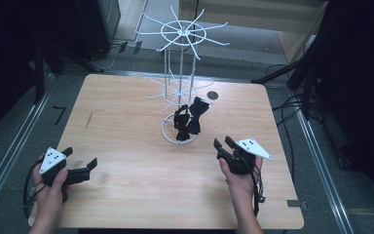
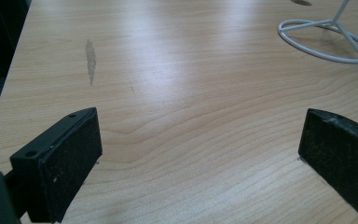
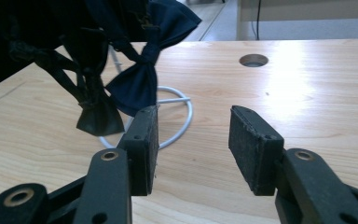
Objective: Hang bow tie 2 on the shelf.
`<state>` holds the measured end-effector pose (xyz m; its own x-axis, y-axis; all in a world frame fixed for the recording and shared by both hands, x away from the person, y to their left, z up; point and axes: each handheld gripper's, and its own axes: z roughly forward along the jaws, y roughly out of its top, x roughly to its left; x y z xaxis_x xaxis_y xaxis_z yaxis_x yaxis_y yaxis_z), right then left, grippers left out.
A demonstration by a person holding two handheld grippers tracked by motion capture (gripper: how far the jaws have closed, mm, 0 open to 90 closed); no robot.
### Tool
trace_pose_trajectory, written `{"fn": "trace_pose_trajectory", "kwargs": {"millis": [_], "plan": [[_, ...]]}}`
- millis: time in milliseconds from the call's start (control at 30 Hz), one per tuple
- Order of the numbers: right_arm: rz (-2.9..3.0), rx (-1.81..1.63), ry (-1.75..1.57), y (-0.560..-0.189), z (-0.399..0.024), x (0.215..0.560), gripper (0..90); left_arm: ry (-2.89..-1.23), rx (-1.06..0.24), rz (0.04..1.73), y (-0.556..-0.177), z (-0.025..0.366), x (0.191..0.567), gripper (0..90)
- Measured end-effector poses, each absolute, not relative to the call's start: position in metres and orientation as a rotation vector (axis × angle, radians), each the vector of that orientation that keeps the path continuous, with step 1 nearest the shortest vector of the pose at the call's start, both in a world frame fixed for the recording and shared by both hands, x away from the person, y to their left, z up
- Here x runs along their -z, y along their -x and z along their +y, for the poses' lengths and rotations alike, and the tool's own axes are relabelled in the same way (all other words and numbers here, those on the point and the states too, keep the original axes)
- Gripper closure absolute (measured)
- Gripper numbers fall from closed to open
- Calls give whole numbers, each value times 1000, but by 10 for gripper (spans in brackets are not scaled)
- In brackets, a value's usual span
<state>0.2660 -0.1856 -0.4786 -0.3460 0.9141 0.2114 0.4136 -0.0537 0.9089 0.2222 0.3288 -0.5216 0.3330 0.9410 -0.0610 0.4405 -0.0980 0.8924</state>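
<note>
A white wire rack [image 1: 181, 68] stands at the middle back of the wooden table [image 1: 126, 146]. Two dark bow ties [image 1: 189, 119] hang from its lower arms, above its ring base [image 1: 168, 134]. In the right gripper view the bow ties [image 3: 135, 84] hang just beyond my left jaw, and the ring base [image 3: 186, 116] lies behind them. My right gripper [image 1: 223, 144] is to the right of the rack, open, with nothing between its jaws [image 3: 193, 140]. My left gripper [image 1: 81, 159] rests low at the table's front left, jaws wide open over bare wood [image 2: 200, 140].
A round cable hole [image 1: 212, 95] sits in the table behind the rack, also seen from the right gripper [image 3: 253, 59]. A grey scuff [image 2: 90, 58] marks the wood ahead of the left gripper. Dark stands and cables surround the table on the floor.
</note>
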Motion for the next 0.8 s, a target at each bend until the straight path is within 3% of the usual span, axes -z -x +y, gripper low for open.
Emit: {"fn": "trace_pose_trajectory", "kwargs": {"millis": [600, 800], "plan": [[1719, -1324, -1435, -267, -218, 487, 492, -1689, -698, 1252, -222, 329, 522, 0], [1692, -1352, -1442, -264, -232, 490, 405, -1689, -697, 1253, -222, 329, 522, 0]]}}
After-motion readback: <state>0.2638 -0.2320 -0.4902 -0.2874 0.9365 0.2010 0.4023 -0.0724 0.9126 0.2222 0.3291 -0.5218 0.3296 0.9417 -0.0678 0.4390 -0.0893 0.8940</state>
